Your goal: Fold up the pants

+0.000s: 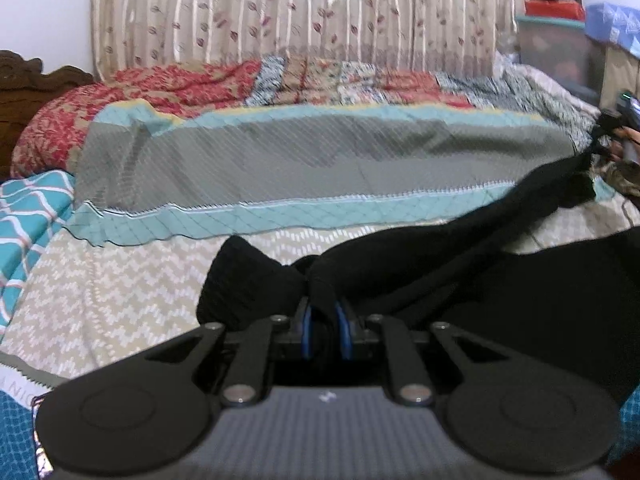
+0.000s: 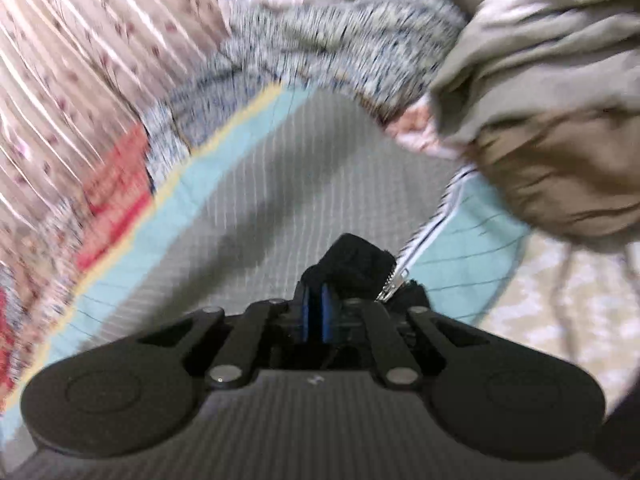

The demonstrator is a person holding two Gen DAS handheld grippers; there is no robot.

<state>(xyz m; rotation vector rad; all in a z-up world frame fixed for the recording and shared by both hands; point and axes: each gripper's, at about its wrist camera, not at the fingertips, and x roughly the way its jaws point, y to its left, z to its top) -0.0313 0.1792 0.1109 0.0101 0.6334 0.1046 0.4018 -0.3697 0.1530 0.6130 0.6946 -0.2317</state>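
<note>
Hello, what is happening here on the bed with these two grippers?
A person is folding black pants over a bed, with a gripper in each hand. The left gripper is shut on a bunch of the fabric. The right gripper is shut on another end of the pants, and the cloth stretches between them above the bedspread. The right view is blurred. The pants are not yet folded flat.

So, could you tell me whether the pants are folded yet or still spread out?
Not folded: the pants hang stretched between the left gripper and right gripper, both jaws shut on bunched black cloth.
</note>
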